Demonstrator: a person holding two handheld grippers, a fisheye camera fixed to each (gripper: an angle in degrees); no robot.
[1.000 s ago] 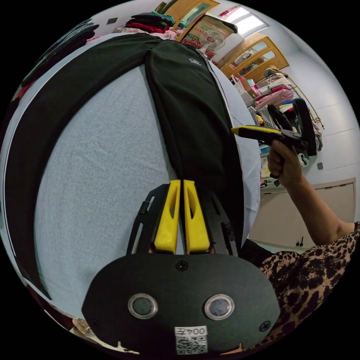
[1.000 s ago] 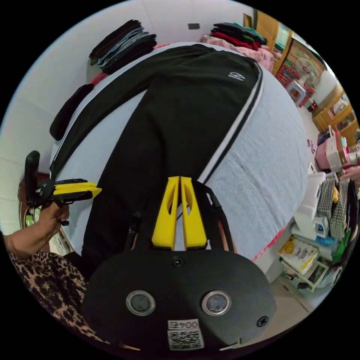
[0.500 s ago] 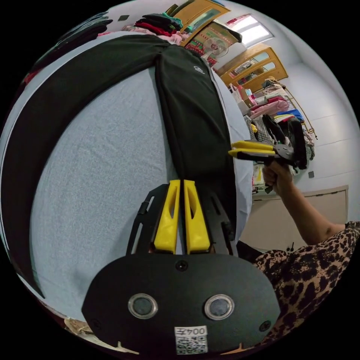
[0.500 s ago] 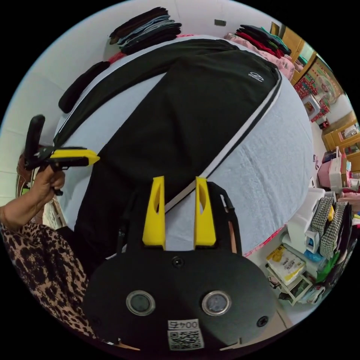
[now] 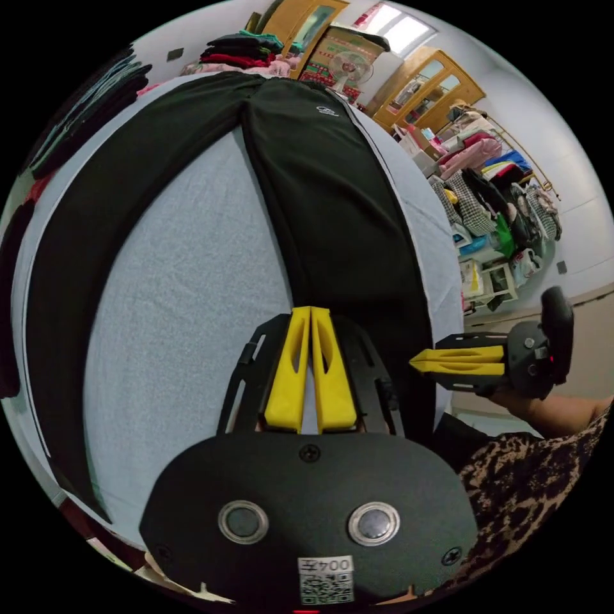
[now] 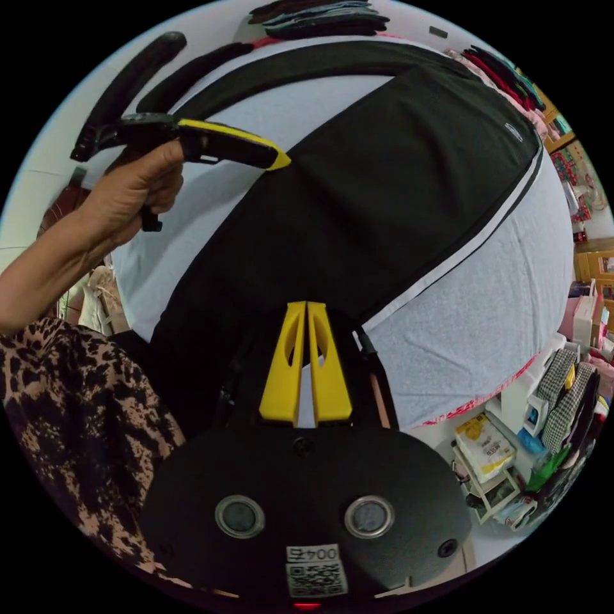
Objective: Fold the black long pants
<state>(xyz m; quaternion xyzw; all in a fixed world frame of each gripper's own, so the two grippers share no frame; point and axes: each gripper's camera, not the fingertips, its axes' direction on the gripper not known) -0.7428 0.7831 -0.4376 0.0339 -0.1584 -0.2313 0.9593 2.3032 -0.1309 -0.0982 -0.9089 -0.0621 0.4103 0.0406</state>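
**A:** Where are they with it? The black long pants with the white side stripe [image 5: 332, 211] lie spread on the pale blue bed sheet [image 5: 185, 300], legs splayed apart, the near leg hanging off the bed edge.

**B:** Both tools are at that near leg. The left yellow-jawed gripper [image 5: 310, 311] has its jaws pressed together at the leg's inner edge, the right yellow-jawed gripper [image 6: 306, 307] likewise near the stripe. Whether cloth is really pinched, I can't tell.

**A:** So the risk?

**B:** A shallow bite. Lift the leg across and it could slip out, or drag the waistband askew near the folded clothes stack [image 5: 240, 50].
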